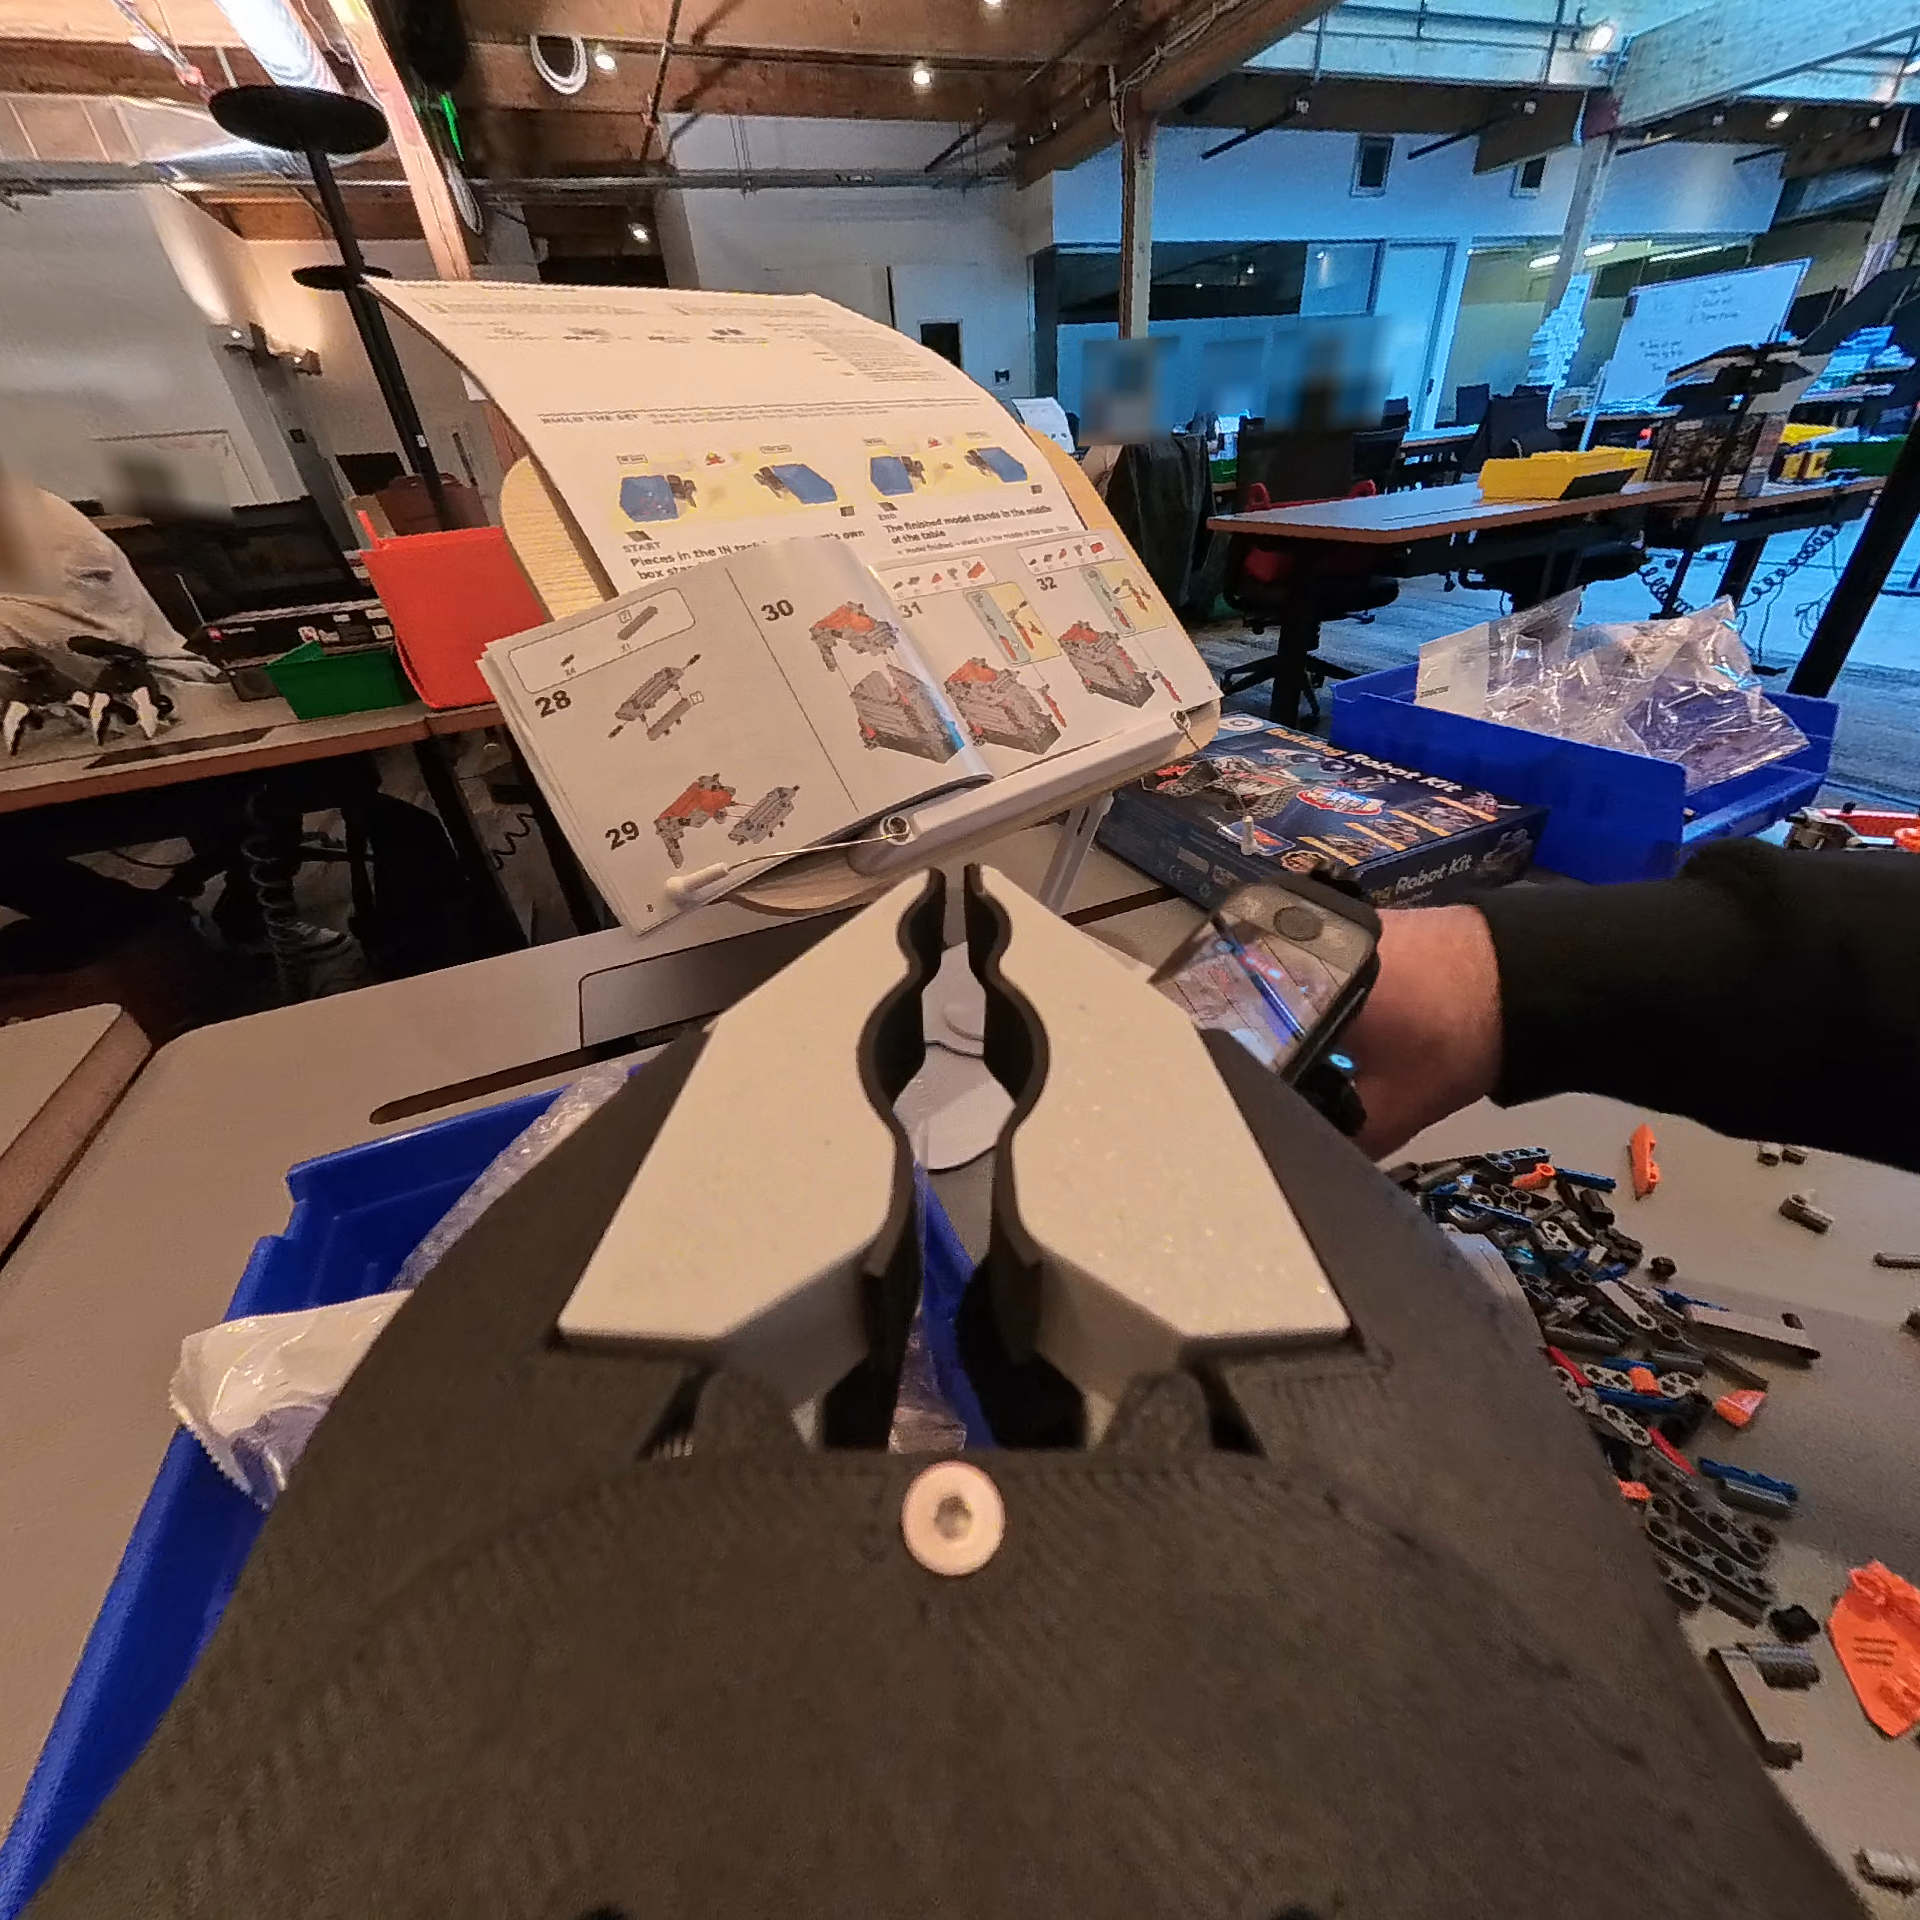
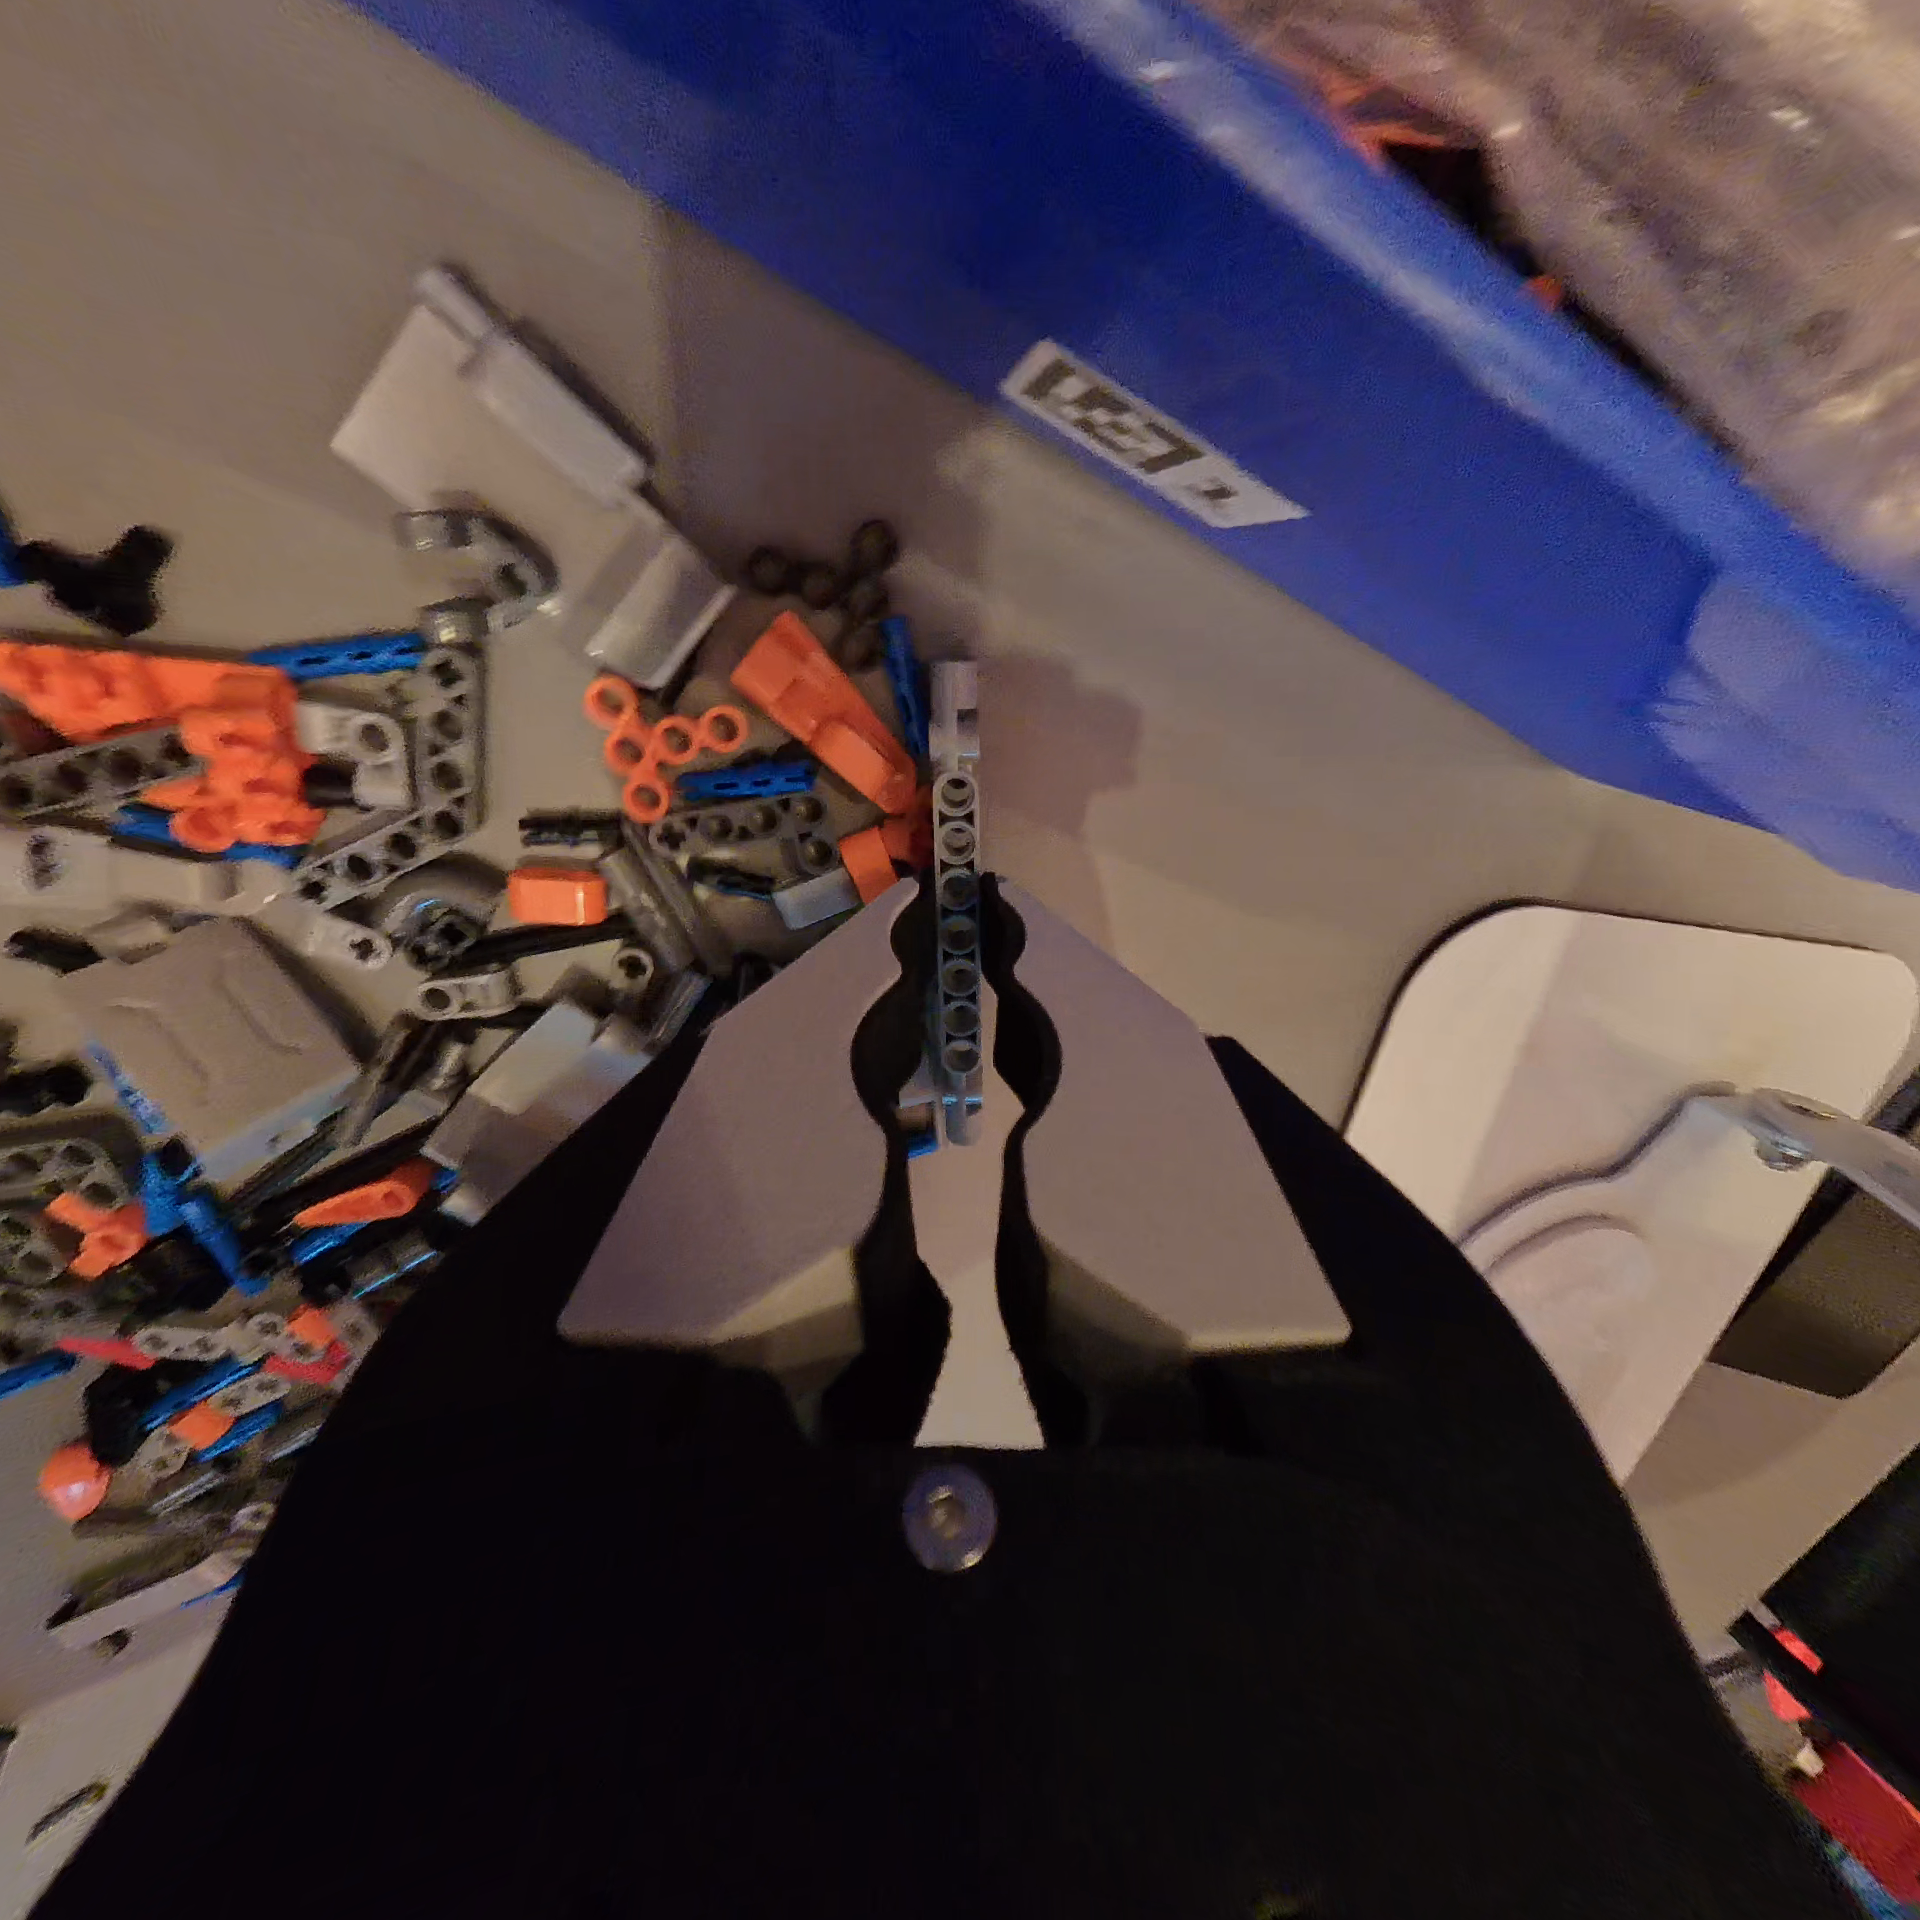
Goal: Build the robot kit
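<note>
At the near edge of the counter (image 1: 312,1049) my left hand-held gripper (image 1: 954,883) hangs in the air over a blue bin (image 1: 343,1205) with crumpled clear plastic in it. Its jaws are all but closed, with only a thin slit between the tips, and nothing sits in them. Straight ahead, toward the far edge, an open instruction booklet (image 1: 748,717) rests on a wooden stand, and just right of that lie a dark blue kit box (image 1: 1320,810) and a second blue bin (image 1: 1579,769) of bags.

My right hand-held gripper (image 2: 956,894) is clamped on a light grey beam (image 2: 956,935) with a row of holes. The beam runs lengthwise along the jaws, and its far end sticks out past the tips toward the blue bin's wall. It is right at the edge of the loose pile of grey, blue and orange pieces (image 2: 416,883) spread over the counter; whether it is lifted clear or touching I cannot tell.

As for progress, I judge little is built: apart from a few joined clusters the pieces lie loose, and I see no finished model on the counter in either view.
</note>
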The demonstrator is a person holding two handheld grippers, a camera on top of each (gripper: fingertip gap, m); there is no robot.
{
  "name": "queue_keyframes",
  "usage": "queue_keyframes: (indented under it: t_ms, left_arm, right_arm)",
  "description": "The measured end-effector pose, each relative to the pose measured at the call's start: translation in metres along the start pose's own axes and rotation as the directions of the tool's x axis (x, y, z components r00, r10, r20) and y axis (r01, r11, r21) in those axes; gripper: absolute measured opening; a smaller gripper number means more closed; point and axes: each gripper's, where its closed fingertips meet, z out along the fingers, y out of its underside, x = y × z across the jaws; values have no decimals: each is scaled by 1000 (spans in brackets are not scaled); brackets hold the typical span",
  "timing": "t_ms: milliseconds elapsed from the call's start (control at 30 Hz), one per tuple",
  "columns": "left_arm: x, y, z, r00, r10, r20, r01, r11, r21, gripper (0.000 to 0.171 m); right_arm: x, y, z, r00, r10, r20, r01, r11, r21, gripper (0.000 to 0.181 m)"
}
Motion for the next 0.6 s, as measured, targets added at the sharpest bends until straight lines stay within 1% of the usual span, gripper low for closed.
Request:
queue_keyframes:
  t_ms: [133,167,267,333,400,467,500,600]
  left_arm:
    - [6,2,4,1000,0,-23,0,1000,-9,1]
    - [7,4,5,1000,-1,-27,0,1000,-13,2]
    - [8,7,7,999,-1,-32,1,1000,-24,2]
    - [10,8,8,999,-3,-39,2,1000,-26,2]
    - [12,8,9,999,-4,-48,3,1000,-26,2]
    - [14,9,10,998,-1,-55,-1,1000,-31,2]
    - [16,9,10,998,0,-60,-2,999,-32,2]
    - [21,8,10,997,-1,-83,-1,1000,-30,2]
  right_arm:
    - [-22,7,-5,998,-21,51,21,1000,4,5]
    - [-22,9,-6,999,-6,40,5,1000,11,5]
    - [-15,15,-20,995,99,-3,-99,993,71,5]
    - [-11,31,-38,984,176,-37,-172,982,76,4]
    - [-8,62,-56,955,290,-67,-287,956,54,5]
    - [-9,108,-72,901,420,-110,-423,906,-6,5]
    - [-11,135,-79,862,487,-141,-497,867,-44,5]
    - [-24,211,-99,707,672,-220,-702,705,-103,5]
